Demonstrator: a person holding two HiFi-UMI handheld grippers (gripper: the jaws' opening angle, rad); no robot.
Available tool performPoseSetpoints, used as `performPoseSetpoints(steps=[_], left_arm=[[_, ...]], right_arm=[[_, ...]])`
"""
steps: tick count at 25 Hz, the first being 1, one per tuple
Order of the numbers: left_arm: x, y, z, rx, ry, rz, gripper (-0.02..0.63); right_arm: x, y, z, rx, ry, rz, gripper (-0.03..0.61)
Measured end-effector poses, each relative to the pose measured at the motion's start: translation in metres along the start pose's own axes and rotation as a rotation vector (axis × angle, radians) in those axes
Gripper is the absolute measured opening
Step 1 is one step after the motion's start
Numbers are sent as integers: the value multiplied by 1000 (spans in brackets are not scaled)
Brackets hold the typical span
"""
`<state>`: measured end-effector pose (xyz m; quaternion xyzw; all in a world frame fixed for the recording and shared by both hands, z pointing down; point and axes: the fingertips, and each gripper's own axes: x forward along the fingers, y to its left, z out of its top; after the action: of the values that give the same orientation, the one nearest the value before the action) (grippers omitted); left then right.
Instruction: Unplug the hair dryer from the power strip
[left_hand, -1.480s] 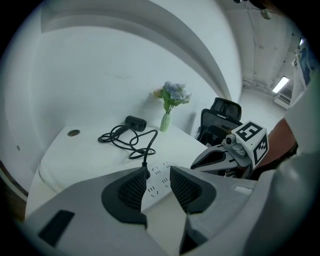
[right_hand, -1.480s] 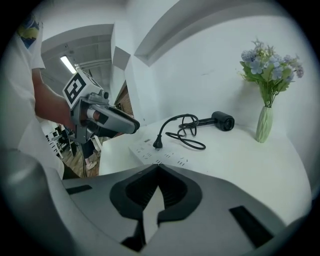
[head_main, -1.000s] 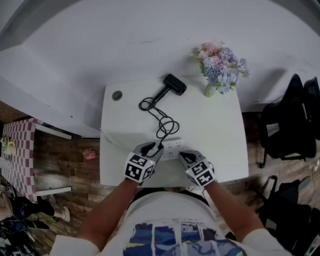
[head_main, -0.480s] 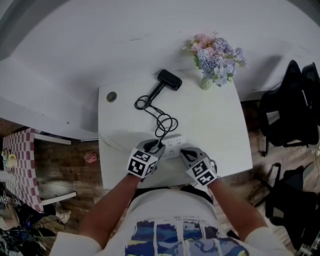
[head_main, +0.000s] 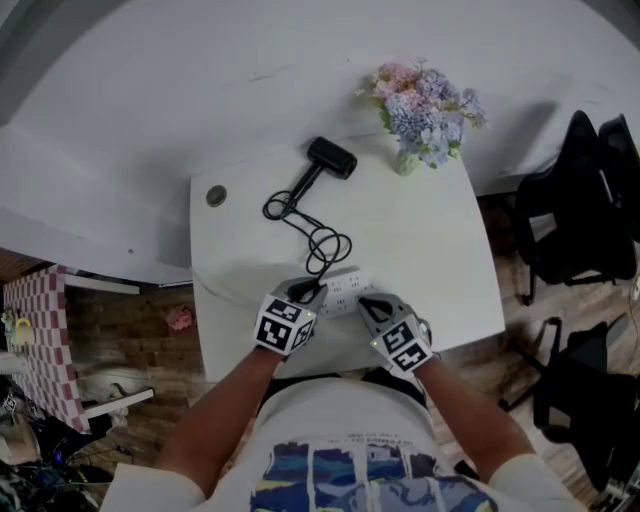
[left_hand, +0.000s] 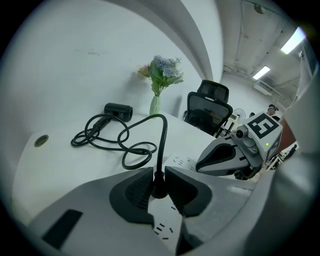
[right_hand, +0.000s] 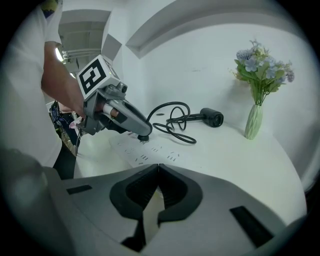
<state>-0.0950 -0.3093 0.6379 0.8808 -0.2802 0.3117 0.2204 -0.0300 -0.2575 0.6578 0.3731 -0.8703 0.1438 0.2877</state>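
A white power strip (head_main: 345, 293) lies near the table's front edge. The hair dryer's black plug (left_hand: 159, 187) stands in the strip's left end. Its cord (head_main: 325, 245) coils back to the black hair dryer (head_main: 330, 157) at the far side. My left gripper (head_main: 308, 292) has its jaws closing on the plug, and both pads (left_hand: 137, 192) touch its sides. My right gripper (head_main: 368, 303) is shut with nothing in it, its tips (right_hand: 158, 167) down by the strip's right end (right_hand: 145, 150).
A vase of pink and blue flowers (head_main: 420, 110) stands at the table's far right corner. A round cable hole (head_main: 216, 196) sits at the far left. Black office chairs (head_main: 580, 200) stand beside the white table (head_main: 430, 240), to its right.
The left gripper has settled slightly lower over the plug. The right gripper has stayed at the strip's right end. The head view itself has shifted a little.
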Motion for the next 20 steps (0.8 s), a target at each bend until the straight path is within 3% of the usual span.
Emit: performPoseSetpoints(steps=[20], left_arm=[[-7, -2, 4, 6, -34, 24, 52]], right_arm=[[2, 0, -3, -4, 34, -24, -3]])
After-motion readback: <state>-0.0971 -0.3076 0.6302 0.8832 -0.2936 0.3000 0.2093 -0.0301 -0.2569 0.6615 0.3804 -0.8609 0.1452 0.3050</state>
